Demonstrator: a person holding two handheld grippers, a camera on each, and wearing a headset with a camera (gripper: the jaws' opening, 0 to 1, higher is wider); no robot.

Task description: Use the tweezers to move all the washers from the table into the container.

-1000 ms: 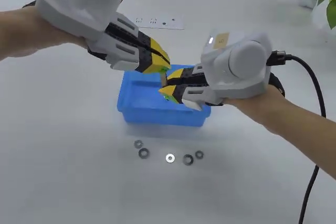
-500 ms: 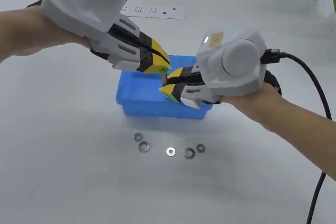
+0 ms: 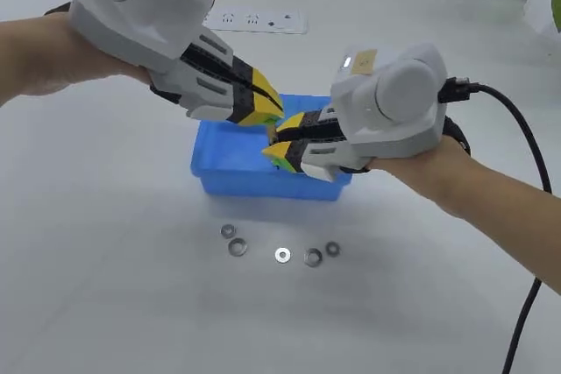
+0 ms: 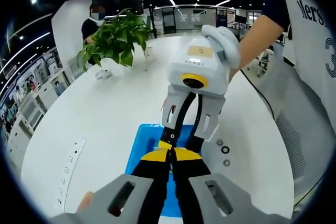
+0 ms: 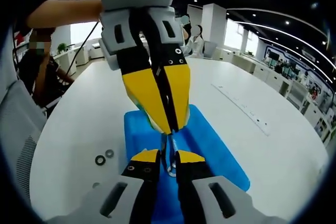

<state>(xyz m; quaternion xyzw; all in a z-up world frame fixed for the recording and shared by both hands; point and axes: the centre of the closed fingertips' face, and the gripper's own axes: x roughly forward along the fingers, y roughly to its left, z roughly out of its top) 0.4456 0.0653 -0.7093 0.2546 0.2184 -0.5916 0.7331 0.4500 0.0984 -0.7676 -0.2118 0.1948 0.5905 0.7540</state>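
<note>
A white table [image 3: 105, 304] holds a blue container [image 3: 230, 172]. Much of its inside is hidden by the grippers above it. The left gripper [image 3: 275, 112] enters from 10 o'clock, jaws pinched tight on the top end of the tweezers [image 5: 168, 153]. The right gripper [image 3: 273, 154], from 3 o'clock, clasps them with jaws nearly together. Five washers [image 3: 282, 255] lie on the table at the container's 6 o'clock.
</note>
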